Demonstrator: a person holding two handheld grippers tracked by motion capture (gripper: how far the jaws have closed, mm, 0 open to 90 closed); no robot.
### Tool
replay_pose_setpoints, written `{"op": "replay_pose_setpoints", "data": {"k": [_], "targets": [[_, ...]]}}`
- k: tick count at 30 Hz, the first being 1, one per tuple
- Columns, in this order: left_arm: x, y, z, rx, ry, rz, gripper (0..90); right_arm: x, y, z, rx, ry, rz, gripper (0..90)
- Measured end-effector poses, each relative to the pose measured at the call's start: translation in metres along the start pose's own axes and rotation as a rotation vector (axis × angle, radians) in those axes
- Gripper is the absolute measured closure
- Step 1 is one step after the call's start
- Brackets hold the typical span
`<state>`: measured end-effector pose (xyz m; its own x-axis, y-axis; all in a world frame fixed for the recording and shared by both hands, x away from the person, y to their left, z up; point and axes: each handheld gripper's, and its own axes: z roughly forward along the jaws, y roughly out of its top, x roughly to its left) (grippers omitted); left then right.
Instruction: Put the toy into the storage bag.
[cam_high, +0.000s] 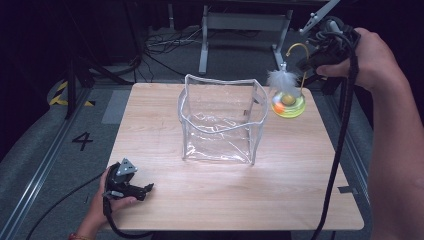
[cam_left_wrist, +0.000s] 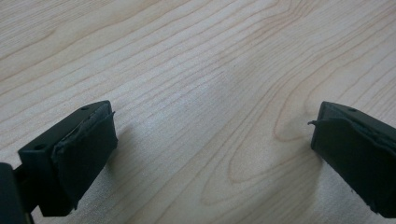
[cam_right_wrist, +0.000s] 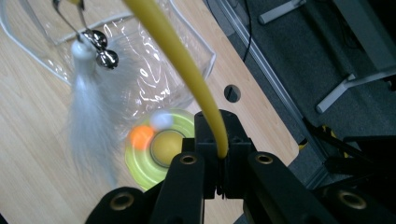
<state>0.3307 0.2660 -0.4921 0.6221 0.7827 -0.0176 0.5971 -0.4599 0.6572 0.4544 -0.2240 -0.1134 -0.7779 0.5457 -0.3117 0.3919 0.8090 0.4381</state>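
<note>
A cat toy has a curved yellow wand (cam_high: 298, 46), a white feather (cam_high: 280, 80) with small bells (cam_right_wrist: 100, 46), and a round yellow-green base (cam_high: 288, 105) carrying an orange ball (cam_right_wrist: 140, 136). My right gripper (cam_right_wrist: 222, 158) is shut on the wand, held high at the back right (cam_high: 320, 52). The base is low over the table's back right corner; I cannot tell whether it touches the wood. A clear plastic pouch (cam_high: 220, 120) stands open-topped mid-table, just left of the toy. My left gripper (cam_high: 147, 190) rests open on the front left, with bare wood between its pads (cam_left_wrist: 84, 154).
The wooden table (cam_high: 225, 200) has a round cable hole (cam_right_wrist: 232, 93) near its right edge, close to the toy's base. Beyond the far edge are table legs and cables on a grey floor (cam_high: 165, 50). A black cable (cam_high: 345, 125) trails down from my right gripper.
</note>
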Motion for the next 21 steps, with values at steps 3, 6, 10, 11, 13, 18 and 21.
{"op": "replay_pose_setpoints", "data": {"k": [3,6,10,11,13,18,21], "targets": [[0.000,0.000,0.000,0.003,-0.001,0.001,0.5,0.004,0.008,0.002,-0.009,0.001,-0.007,87.9],[0.000,0.000,0.000,0.003,-0.001,0.001,0.5,0.006,0.014,0.004,-0.019,0.003,-0.008,87.9],[0.000,0.000,0.000,0.003,-0.001,0.001,0.5,0.009,0.024,0.004,-0.027,0.017,-0.021,87.9],[0.000,0.000,0.000,0.003,-0.001,0.001,0.5,0.010,0.027,0.004,-0.030,0.021,-0.025,87.9],[0.000,0.000,0.000,0.003,-0.001,0.001,0.5,0.012,0.034,0.006,-0.028,0.028,-0.033,87.9],[0.000,0.000,0.000,0.003,-0.001,0.001,0.5,0.015,0.044,0.013,-0.020,0.037,-0.047,87.9],[0.000,0.000,0.000,0.003,-0.003,0.002,0.5,0.018,0.051,0.020,-0.026,0.046,-0.051,87.9]]}}
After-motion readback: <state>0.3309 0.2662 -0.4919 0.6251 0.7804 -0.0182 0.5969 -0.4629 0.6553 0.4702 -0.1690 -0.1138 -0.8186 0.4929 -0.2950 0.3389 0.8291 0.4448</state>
